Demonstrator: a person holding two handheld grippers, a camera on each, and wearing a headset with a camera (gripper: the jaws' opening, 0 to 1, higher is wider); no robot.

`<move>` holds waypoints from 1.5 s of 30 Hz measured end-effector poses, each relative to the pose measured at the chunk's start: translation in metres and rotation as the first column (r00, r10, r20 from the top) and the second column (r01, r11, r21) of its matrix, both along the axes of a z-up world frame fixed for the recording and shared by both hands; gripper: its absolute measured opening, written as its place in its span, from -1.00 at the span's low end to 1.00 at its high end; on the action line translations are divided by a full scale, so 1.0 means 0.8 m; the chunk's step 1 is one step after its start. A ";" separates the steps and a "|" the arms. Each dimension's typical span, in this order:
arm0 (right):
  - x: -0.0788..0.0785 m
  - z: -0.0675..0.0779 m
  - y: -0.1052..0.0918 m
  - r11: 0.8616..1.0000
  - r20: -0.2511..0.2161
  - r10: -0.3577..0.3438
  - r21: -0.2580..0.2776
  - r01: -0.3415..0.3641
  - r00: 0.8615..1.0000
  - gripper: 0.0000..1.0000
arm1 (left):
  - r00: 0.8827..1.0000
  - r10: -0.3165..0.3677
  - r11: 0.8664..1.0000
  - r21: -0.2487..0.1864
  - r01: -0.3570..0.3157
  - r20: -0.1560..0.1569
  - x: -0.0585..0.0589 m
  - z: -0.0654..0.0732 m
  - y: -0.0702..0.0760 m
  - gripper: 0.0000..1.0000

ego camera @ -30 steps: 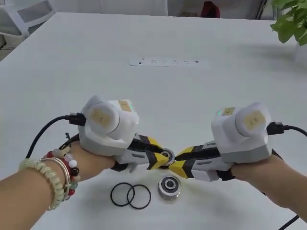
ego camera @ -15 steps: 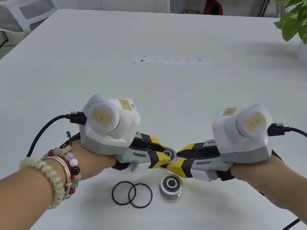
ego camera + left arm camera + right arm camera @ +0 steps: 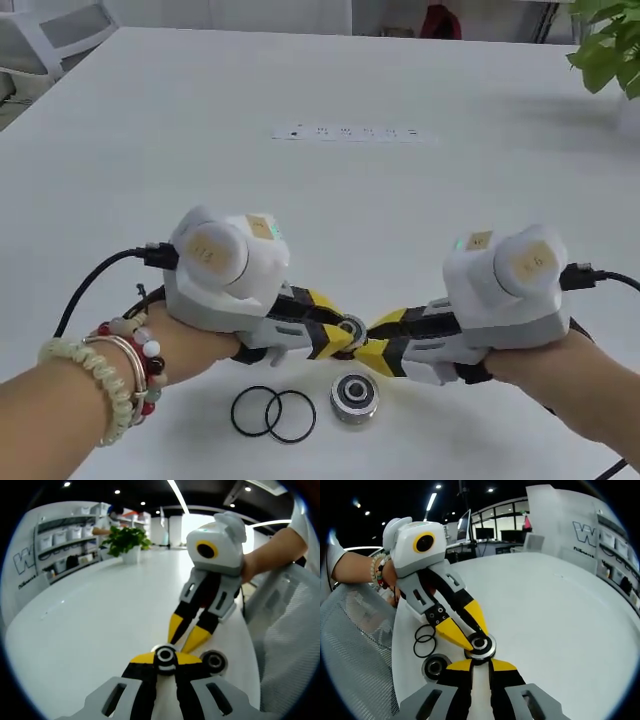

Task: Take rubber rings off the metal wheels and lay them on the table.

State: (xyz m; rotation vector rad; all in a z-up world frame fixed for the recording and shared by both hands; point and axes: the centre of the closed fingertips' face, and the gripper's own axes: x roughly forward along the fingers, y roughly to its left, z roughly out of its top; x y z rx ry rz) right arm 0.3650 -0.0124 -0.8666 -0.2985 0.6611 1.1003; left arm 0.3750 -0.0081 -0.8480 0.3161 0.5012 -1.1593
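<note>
Progress, judged from the layout, is partway: some rings are off and at least one wheel is in work.

1. Near edge of the table [image 3: 200, 140]: two black rubber rings [image 3: 273, 410] lie flat, overlapping each other. These count as done.
2. Just beside the rings, to their right: one metal wheel [image 3: 354, 394] rests on the table. Its rim looks bare metal, so it is probably finished; this cannot be confirmed at this size.
3. Above that wheel, clear of the table: a second wheel, the held wheel [image 3: 350, 329], is clamped between the jaws of the left gripper [image 3: 338, 338].
4. The right gripper [image 3: 186, 639] points in from the opposite side with its jaws drawn narrow and its tips at the held wheel's rim. Whether they have pinched a ring cannot be determined.
5. The right gripper view shows a dark band around the held wheel, so a ring probably remains there. Removing it and laying it beside the other two is the work left.
6. Farther back, mid-table: a white power strip [image 3: 345, 131].
7. Far right corner: a green plant [image 3: 605, 45].
</note>
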 end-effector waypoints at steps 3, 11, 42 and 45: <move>0.000 0.000 0.000 1.000 -0.011 -0.008 0.004 0.008 1.000 -0.85 | 1.000 0.001 1.000 0.000 -0.001 0.000 0.000 0.000 0.000 -0.72; 0.005 0.002 -0.005 1.000 0.010 -0.019 -0.014 0.019 1.000 -1.00 | 1.000 0.000 1.000 0.000 0.000 0.003 0.001 0.000 0.001 -0.72; 0.017 0.013 -0.014 0.886 -0.436 -0.311 0.189 0.424 0.845 -1.00 | 1.000 0.002 0.999 -0.044 -0.002 0.002 0.000 0.000 0.003 -0.72; 0.017 0.012 -0.014 0.880 -0.446 -0.312 0.197 0.432 0.839 -1.00 | 1.000 0.002 0.998 -0.059 -0.002 0.001 -0.001 0.000 0.002 -0.72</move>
